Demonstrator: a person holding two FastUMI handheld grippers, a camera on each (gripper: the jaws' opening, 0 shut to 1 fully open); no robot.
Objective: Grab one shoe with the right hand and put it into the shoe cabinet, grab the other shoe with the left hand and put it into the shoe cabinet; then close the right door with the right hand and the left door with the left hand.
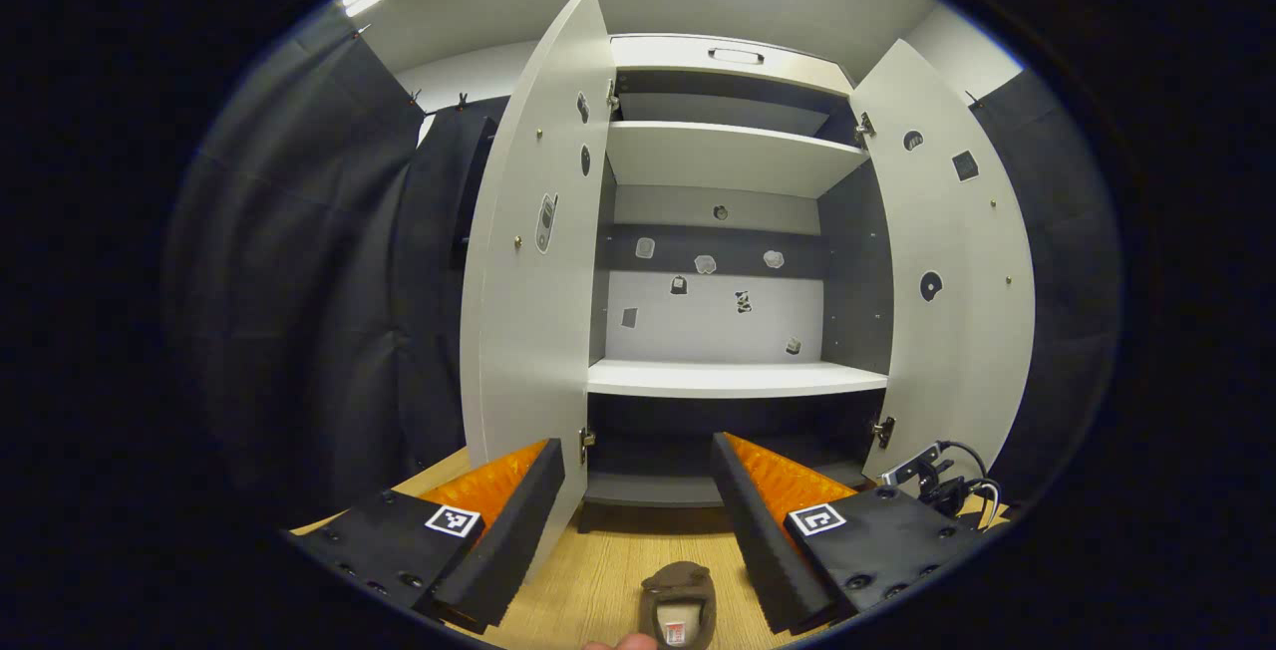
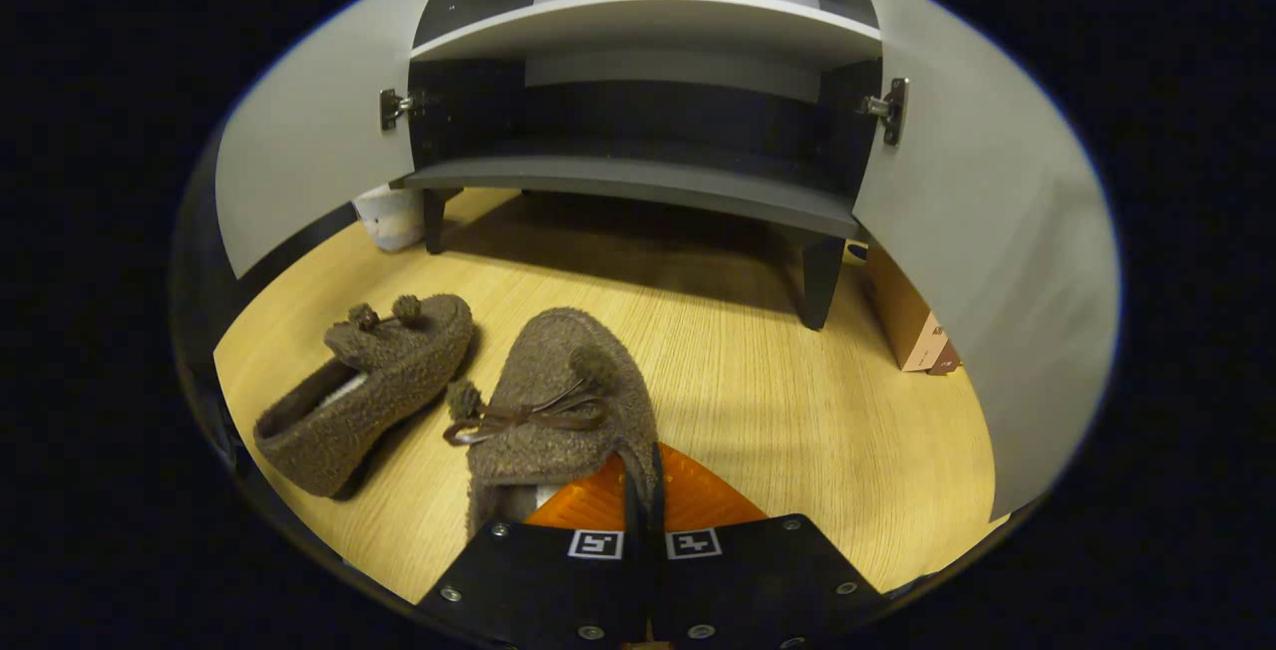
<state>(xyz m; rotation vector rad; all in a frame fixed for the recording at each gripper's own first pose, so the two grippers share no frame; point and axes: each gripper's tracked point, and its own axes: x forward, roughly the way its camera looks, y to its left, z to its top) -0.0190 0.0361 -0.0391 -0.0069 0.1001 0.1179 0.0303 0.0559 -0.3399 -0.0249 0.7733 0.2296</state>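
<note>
1. The shoe cabinet (image 1: 733,181) stands with both doors swung wide, the left door (image 1: 533,261) and right door (image 1: 947,271) flaring outward, its white shelves bare.
2. The left gripper (image 1: 638,490) hangs in front of the cabinet, fingers spread wide apart and holding nothing.
3. Under it on the wooden floor (image 1: 598,580) a brown shoe (image 1: 678,605) shows at the bottom edge of the left gripper view.
4. The right gripper (image 2: 643,490) is low over the floor, its fingers pressed together on the rim of the nearer shoe (image 2: 558,401) at its opening.
5. The other shoe (image 2: 364,391) lies tipped on its side just left of that one.
6. A cardboard box (image 2: 907,316) sits behind the right door.
</note>
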